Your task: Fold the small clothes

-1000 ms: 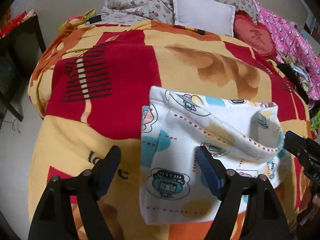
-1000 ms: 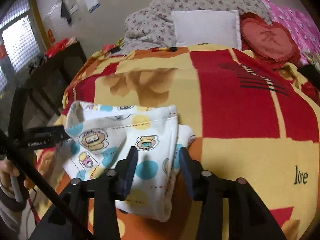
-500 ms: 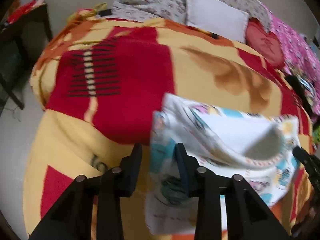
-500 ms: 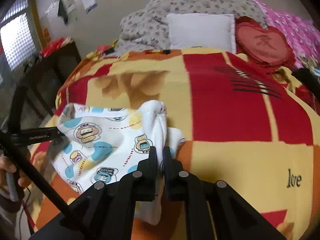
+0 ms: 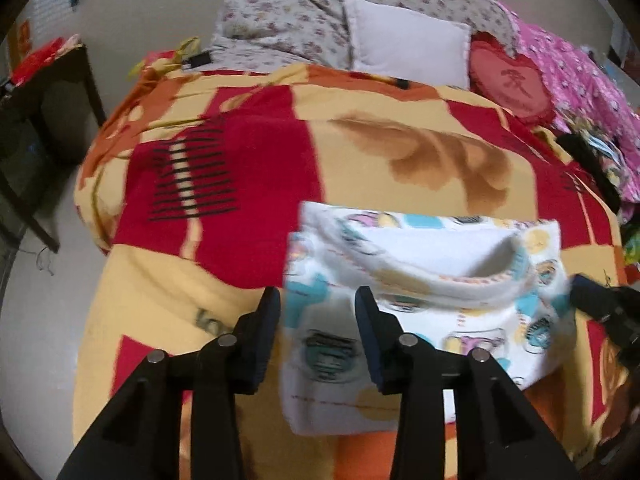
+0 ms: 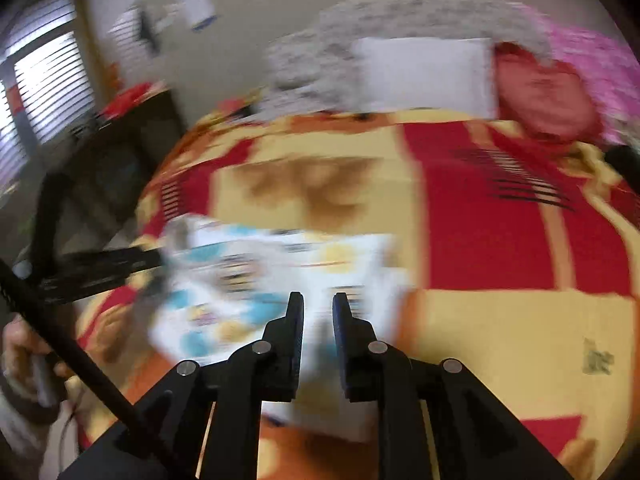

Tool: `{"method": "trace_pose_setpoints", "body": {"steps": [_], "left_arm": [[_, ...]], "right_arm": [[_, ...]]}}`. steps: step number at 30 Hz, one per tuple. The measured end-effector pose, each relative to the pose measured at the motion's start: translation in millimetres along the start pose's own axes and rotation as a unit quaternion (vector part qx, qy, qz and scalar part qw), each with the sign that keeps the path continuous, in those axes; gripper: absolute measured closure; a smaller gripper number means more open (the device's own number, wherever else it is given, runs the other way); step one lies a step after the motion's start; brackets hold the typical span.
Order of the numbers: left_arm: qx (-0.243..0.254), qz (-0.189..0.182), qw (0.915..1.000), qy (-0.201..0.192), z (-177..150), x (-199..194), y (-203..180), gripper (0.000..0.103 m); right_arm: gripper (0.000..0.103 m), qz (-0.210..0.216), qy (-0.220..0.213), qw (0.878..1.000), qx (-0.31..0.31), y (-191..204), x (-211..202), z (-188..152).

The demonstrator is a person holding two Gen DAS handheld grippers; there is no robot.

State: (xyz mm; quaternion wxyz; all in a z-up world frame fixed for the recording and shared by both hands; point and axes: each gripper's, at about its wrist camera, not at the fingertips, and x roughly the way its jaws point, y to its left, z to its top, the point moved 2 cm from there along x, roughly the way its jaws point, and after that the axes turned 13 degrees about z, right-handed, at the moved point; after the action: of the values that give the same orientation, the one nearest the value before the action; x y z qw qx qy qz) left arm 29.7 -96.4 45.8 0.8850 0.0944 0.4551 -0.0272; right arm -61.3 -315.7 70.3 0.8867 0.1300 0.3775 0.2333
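Note:
A small white garment with cartoon prints (image 5: 424, 304) lies folded on the red and yellow blanket (image 5: 256, 184). Its top layer bulges up near the right side. My left gripper (image 5: 318, 312) is open, its jaws apart over the garment's left edge, holding nothing. The right gripper's tip shows in this view at the garment's right edge (image 5: 592, 300). In the blurred right wrist view the garment (image 6: 248, 280) lies ahead, and my right gripper (image 6: 318, 312) stands with its jaws slightly apart above it, holding nothing. The left gripper (image 6: 104, 268) shows at the left.
At the bed's head lie a floral quilt (image 5: 320, 20), a white pillow (image 5: 404, 48), a red heart cushion (image 5: 516, 80) and pink fabric (image 5: 580, 76). A dark table (image 5: 36, 108) stands left of the bed. Floor lies beyond the blanket's left edge.
Both grippers closed on the garment half a second ago and have since opened and let it go. The garment lies flatter. The right wrist view is blurred by fast motion.

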Motion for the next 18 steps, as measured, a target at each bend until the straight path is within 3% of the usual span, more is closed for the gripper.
{"method": "trace_pose_setpoints", "body": {"steps": [2,5,8,11,15,18], "left_arm": [[0.01,0.005,0.9999,0.0,1,4,-9,0.061],[0.014,0.019,0.9997,0.0,9,17,-20,0.057],[-0.012,0.053,0.9984,0.011,19,38,-12,0.054],[-0.049,0.041,0.9974,0.034,22,51,5,0.046],[-0.055,0.032,0.9975,0.031,10,37,21,0.046],[-0.067,0.011,0.9972,0.032,-3,28,31,0.035]], "right_arm": [[0.087,0.019,0.023,0.999,-0.016,15,21,2],[0.087,0.003,0.052,0.998,-0.036,25,59,4],[0.087,-0.037,0.037,0.999,-0.013,11,85,19],[0.087,-0.034,0.024,0.998,0.036,-15,106,31],[0.087,-0.016,0.007,0.998,0.061,-22,92,35],[0.081,-0.004,0.003,1.0,0.026,1,67,30]]}}
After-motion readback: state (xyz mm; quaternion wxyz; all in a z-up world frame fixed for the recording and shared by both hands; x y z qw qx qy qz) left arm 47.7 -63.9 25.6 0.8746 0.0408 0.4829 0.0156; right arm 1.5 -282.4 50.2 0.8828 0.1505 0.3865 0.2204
